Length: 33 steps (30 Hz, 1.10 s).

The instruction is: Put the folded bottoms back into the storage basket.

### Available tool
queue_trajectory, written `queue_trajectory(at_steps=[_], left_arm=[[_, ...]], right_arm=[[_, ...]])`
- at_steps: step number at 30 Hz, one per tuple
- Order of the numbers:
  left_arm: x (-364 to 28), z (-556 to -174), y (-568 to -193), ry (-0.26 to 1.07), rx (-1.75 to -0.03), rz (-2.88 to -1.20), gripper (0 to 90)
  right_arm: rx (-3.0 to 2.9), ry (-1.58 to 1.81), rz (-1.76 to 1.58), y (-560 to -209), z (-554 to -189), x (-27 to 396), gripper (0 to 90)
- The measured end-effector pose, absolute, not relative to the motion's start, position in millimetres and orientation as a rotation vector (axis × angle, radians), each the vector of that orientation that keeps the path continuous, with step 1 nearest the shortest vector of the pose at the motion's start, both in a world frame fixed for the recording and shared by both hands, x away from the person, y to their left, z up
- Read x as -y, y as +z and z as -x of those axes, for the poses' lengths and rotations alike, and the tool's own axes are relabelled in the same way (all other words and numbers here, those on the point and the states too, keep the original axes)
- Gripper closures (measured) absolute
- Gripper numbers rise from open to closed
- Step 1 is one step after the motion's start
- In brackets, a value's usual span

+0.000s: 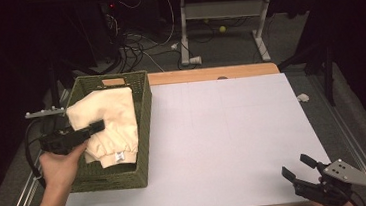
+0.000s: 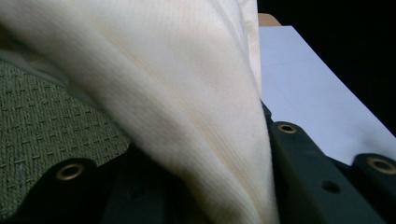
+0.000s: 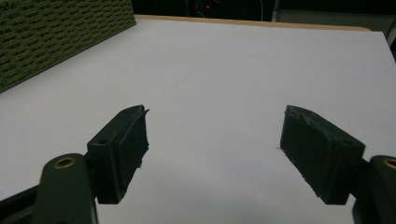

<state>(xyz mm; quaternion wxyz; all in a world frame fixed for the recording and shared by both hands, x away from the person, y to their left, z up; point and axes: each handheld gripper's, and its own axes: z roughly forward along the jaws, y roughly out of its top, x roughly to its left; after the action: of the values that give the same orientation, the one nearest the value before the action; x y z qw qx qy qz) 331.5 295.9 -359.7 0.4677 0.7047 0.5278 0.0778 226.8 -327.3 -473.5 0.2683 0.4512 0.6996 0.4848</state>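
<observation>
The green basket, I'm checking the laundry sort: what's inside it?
A cream garment fills the green basket, pinched by the left hand-held gripper. Anything under the cloth is covered.

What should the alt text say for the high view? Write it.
The person's left gripper is shut on a folded cream garment lying in a green woven basket at the white table's left; the right gripper rests open near the front right corner.
</observation>
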Motion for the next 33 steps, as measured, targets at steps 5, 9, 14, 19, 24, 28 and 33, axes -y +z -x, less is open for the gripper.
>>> queue_trajectory(at_steps=[5,9,14,19,24,28,33], left_arm=[[-300,-336,-363,0.194,-1.321,-1.72,68.2],[-301,-339,-365,0.204,-1.332,-1.722,68.2],[-302,-345,-369,0.222,-1.361,-1.724,68.1],[-304,-352,-374,0.226,-1.39,-1.724,68.1],[-304,-360,-379,0.227,-1.42,-1.727,68.1],[-303,-369,-383,0.219,-1.443,-1.734,67.9],[-301,-381,-389,0.214,-1.48,-1.747,67.9]], right_arm=[[-1.886,1.309,-1.218,-473,-227,327,23.8],[-1.886,1.307,-1.218,-474,-227,327,23.8],[-1.887,1.308,-1.219,-474,-227,327,23.8],[-1.889,1.307,-1.218,-474,-227,327,23.8],[-1.888,1.308,-1.219,-474,-227,327,23.8],[-1.894,1.305,-1.219,-474,-228,326,23.8],[-1.891,1.308,-1.221,-474,-228,326,23.8]])
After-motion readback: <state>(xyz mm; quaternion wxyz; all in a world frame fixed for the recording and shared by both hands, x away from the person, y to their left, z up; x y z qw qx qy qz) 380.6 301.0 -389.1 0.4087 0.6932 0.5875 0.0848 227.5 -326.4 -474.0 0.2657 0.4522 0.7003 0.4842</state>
